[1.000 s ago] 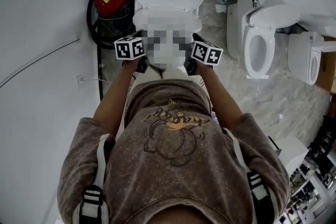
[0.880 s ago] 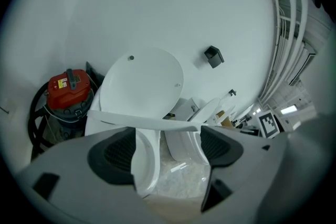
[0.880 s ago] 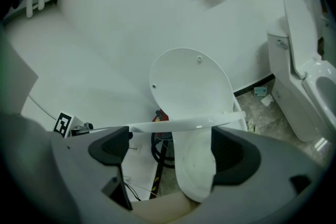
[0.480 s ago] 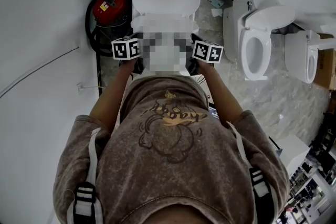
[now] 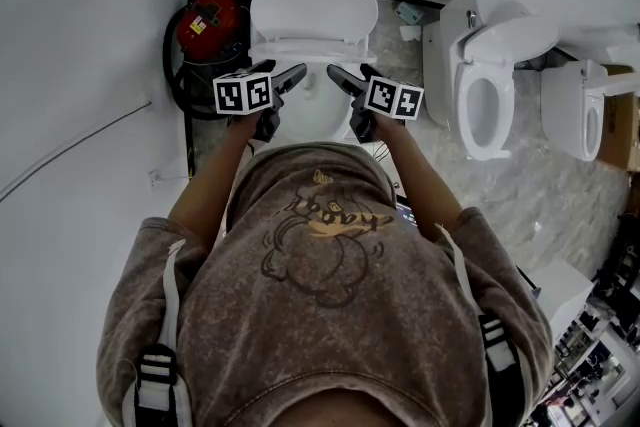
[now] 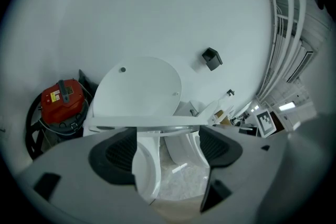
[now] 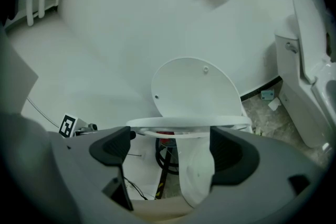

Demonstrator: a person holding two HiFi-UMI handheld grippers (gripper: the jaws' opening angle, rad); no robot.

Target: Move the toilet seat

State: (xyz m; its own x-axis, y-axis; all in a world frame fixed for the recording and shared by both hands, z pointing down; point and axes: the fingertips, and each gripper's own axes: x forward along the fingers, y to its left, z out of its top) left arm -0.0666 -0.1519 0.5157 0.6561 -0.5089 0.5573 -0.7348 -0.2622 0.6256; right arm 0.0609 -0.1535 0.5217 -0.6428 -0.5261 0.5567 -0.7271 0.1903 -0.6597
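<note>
Head view: nothing holds the seat (image 5: pixel 312 50), seemingly part-raised over the bowl (image 5: pixel 310 110) before the upright lid (image 5: pixel 312 5), so it could slam down. Its long axis runs near-to-far, free edge nearward. Left gripper (image 6: pixel 168 147) jaws, just narrowed slightly, and right gripper (image 7: pixel 168 152) jaws stand released, empty.

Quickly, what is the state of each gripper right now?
Left gripper: open, jaws have just closed a little, gripping nothing.
Right gripper: open, gripping nothing.
</note>
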